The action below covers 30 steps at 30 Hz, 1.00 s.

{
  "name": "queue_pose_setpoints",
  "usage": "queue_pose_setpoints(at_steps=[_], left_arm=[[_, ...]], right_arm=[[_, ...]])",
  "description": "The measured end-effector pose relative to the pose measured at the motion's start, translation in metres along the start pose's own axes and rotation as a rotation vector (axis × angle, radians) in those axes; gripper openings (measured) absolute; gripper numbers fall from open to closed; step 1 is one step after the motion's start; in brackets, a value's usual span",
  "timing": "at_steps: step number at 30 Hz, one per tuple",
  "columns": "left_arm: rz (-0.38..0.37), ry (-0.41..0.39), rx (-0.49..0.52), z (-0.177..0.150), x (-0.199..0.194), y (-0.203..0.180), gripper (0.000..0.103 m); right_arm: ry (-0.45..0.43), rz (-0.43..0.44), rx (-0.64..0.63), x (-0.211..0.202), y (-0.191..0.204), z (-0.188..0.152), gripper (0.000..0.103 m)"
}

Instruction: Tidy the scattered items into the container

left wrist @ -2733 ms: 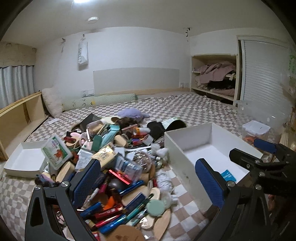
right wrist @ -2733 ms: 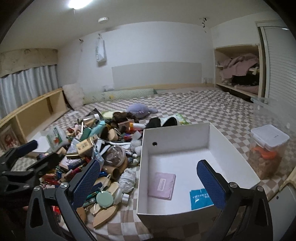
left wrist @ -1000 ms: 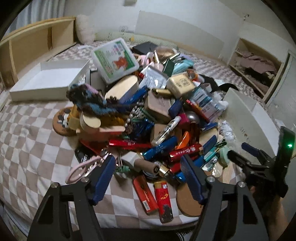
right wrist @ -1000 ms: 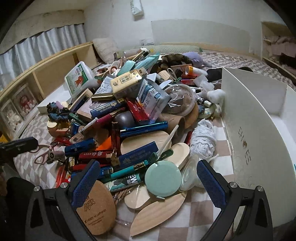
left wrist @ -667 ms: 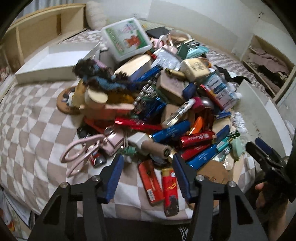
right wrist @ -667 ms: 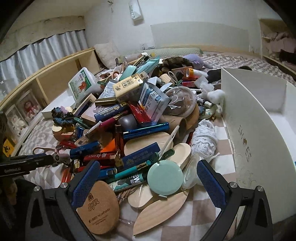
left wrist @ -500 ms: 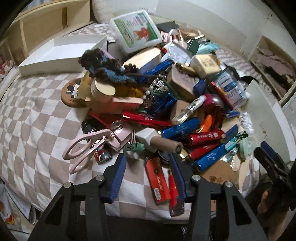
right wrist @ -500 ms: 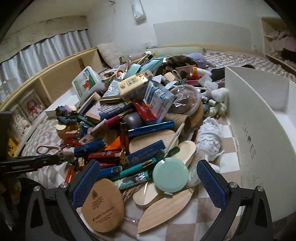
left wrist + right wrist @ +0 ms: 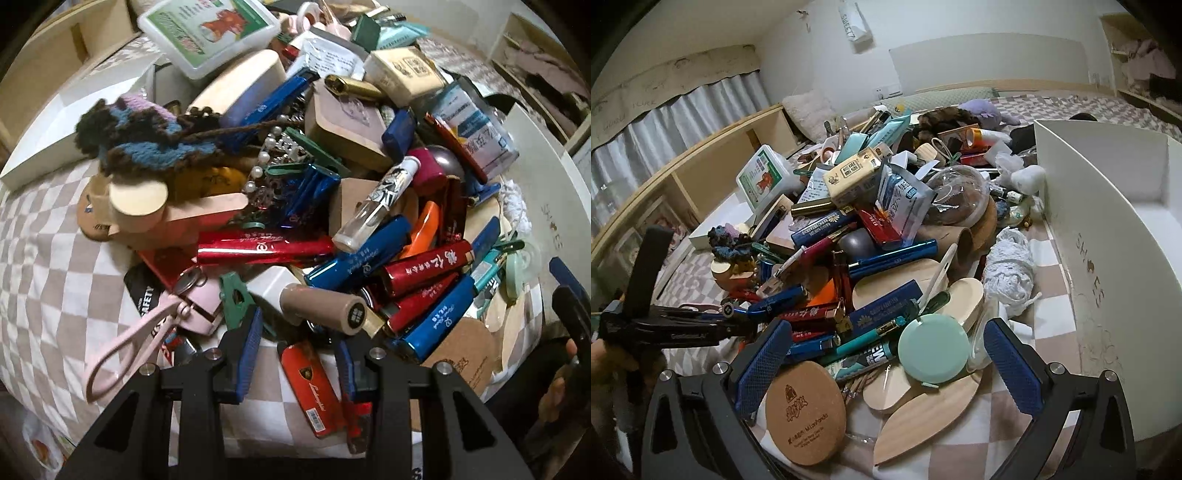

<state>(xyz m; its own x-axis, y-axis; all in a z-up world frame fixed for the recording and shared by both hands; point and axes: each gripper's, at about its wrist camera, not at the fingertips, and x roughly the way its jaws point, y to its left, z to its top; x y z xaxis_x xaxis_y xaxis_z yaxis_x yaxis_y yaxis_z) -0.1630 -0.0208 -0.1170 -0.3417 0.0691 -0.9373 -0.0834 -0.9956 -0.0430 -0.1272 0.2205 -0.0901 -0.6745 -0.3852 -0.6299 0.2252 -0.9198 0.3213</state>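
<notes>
Jaws of left gripper (image 9: 297, 354) closing over the red lighter (image 9: 312, 387) at the pile's near edge, pads not yet touching; right gripper (image 9: 886, 365) released, hovering.
Centre the pads on the lighter's long sides, clear of the tan cylinder (image 9: 321, 308) above, then carry to white box (image 9: 1108, 258) on the right.

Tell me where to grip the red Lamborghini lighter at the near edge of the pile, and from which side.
Grip the red lighter across its narrow width at mid-body, coming from above. It lies flat on the checked cover with both long sides free. The left gripper, its jaws closing, already straddles its upper end; the pads do not press on it yet.
</notes>
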Motion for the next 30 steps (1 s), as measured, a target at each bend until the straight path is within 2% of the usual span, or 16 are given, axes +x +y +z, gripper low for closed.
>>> queue_pose_setpoints(at_steps=[10,18,21,25,30], left_arm=[[0.046,0.013,0.044,0.005,-0.009,0.023,0.037],[-0.018,0.016,0.011,0.005,-0.001,0.037,0.037],[-0.019,-0.016,-0.003,0.007,-0.004,0.039,0.037],[-0.042,-0.099,-0.005,0.011,-0.017,0.035,0.037],[-0.020,-0.121,0.009,0.011,-0.014,0.025,0.037]], right_arm=[[0.008,0.032,0.017,0.001,-0.001,0.001,0.103],[0.022,0.030,0.000,0.003,0.003,-0.001,0.103],[0.027,0.023,0.001,0.004,0.002,-0.002,0.103],[0.034,0.018,0.010,0.005,0.000,-0.002,0.103],[0.054,0.010,0.021,0.009,-0.002,-0.003,0.103]])
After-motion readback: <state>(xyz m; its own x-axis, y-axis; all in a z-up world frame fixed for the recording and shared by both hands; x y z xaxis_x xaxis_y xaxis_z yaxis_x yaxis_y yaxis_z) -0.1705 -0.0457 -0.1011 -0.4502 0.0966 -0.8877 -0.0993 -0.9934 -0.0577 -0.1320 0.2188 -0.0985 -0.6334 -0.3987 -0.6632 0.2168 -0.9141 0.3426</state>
